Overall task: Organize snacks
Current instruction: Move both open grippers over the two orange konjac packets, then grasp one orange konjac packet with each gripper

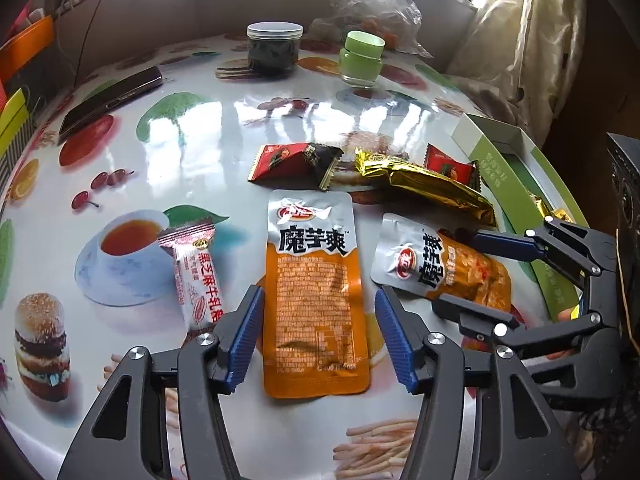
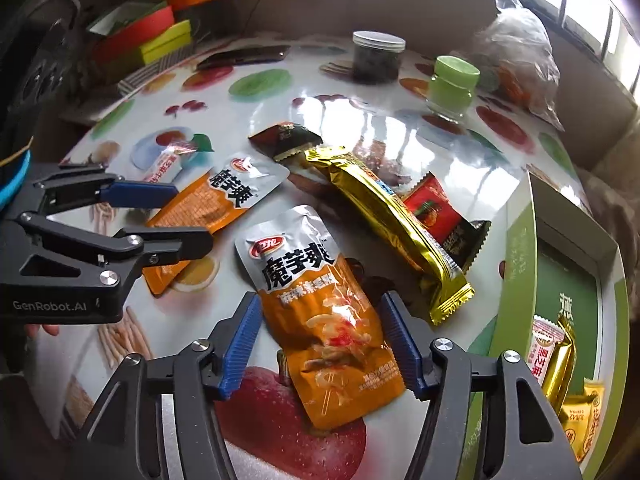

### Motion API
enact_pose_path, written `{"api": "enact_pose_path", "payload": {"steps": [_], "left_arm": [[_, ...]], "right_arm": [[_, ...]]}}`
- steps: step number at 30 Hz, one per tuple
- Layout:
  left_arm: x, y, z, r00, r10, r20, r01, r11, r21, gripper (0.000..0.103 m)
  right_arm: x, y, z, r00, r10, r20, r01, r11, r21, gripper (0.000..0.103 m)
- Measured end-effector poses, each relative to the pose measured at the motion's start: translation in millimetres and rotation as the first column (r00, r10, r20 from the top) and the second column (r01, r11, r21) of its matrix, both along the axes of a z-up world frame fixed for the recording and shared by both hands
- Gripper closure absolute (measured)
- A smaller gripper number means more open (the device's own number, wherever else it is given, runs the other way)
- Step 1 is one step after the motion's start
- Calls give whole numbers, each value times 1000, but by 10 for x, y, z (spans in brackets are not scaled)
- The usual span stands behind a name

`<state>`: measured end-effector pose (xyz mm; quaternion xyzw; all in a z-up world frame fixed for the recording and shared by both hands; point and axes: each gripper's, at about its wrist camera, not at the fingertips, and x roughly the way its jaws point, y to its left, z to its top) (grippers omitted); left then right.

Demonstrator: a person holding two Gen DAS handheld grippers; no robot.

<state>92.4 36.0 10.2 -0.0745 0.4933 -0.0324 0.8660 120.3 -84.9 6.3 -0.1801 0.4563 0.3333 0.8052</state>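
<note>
Two orange-and-silver konjac pouches lie flat on the fruit-print table. One pouch [image 1: 312, 248], back side up, lies between the blue pads of my left gripper [image 1: 320, 296], which is open with small gaps on both sides. The other pouch [image 2: 316, 272], front side up, lies between the pads of my right gripper [image 2: 320, 300], also open and not pressing on it. Each gripper shows in the other's view: right gripper [image 1: 456, 270], left gripper [image 2: 192, 218]. A green-and-white box [image 2: 516, 240] at the right table edge holds several wrapped snacks [image 2: 552, 352].
Beyond the pouches lie a gold-wrapped bar [image 2: 384, 216], a red-and-black packet [image 1: 292, 160], a red packet [image 2: 436, 208] and a pink-white candy bar [image 1: 196, 276]. Farther back stand a dark jar [image 1: 274, 50], a green-lidded jar [image 1: 362, 58], a phone [image 1: 108, 98] and a plastic bag [image 1: 376, 4].
</note>
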Motion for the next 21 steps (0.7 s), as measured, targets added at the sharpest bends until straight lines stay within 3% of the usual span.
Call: {"api": "enact_pose_path", "payload": {"steps": [12, 17, 21], "left_arm": [[61, -88, -26, 1000, -17, 0, 17, 998, 55, 37], [54, -59, -24, 1000, -6, 4, 6, 1000, 30, 37], [46, -42, -19, 1000, 18, 5, -18, 999, 41, 47]], "right_arm": [[-16, -27, -7, 999, -50, 6, 50, 999, 18, 40], [-21, -53, 6, 997, -72, 7, 72, 997, 18, 47], [-29, -81, 10, 996, -89, 9, 89, 996, 24, 51]]}}
